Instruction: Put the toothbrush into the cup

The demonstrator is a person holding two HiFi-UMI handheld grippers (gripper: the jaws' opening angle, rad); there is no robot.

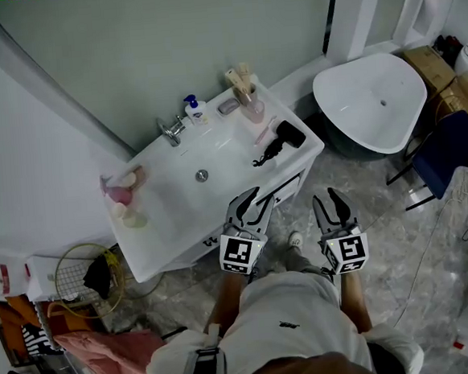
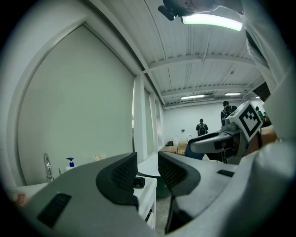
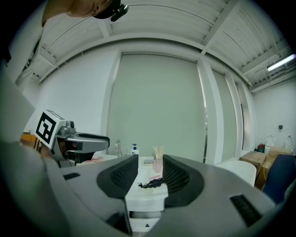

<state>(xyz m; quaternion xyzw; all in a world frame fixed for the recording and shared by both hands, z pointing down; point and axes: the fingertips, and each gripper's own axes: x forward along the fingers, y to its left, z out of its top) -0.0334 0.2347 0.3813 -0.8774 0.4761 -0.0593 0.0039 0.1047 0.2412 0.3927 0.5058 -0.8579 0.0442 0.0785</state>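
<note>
The left gripper [image 1: 255,201] and right gripper [image 1: 329,199] are both held short of the white vanity [image 1: 173,227], each with its jaws apart and nothing between them.

Only the head view shows the basin with its drain [image 1: 202,175]. It also shows the pink toothbrush [image 1: 263,131] lying flat ahead of the left gripper, between the pink cup [image 1: 252,108] and a black hair dryer [image 1: 285,140].

The right gripper view frames the cup [image 3: 157,164] straight ahead between its jaws, beyond the dryer's coiled cord [image 3: 150,184]. A soap dispenser [image 3: 134,149] and faucet [image 3: 118,147] stand further left.

The left gripper view alone shows people [image 2: 201,127] far across the hall and a ceiling light [image 2: 212,19].

To the right of the right gripper, a white bathtub [image 1: 372,95] and a blue chair [image 1: 445,153] stand on the grey marbled floor [image 1: 400,242].
</note>
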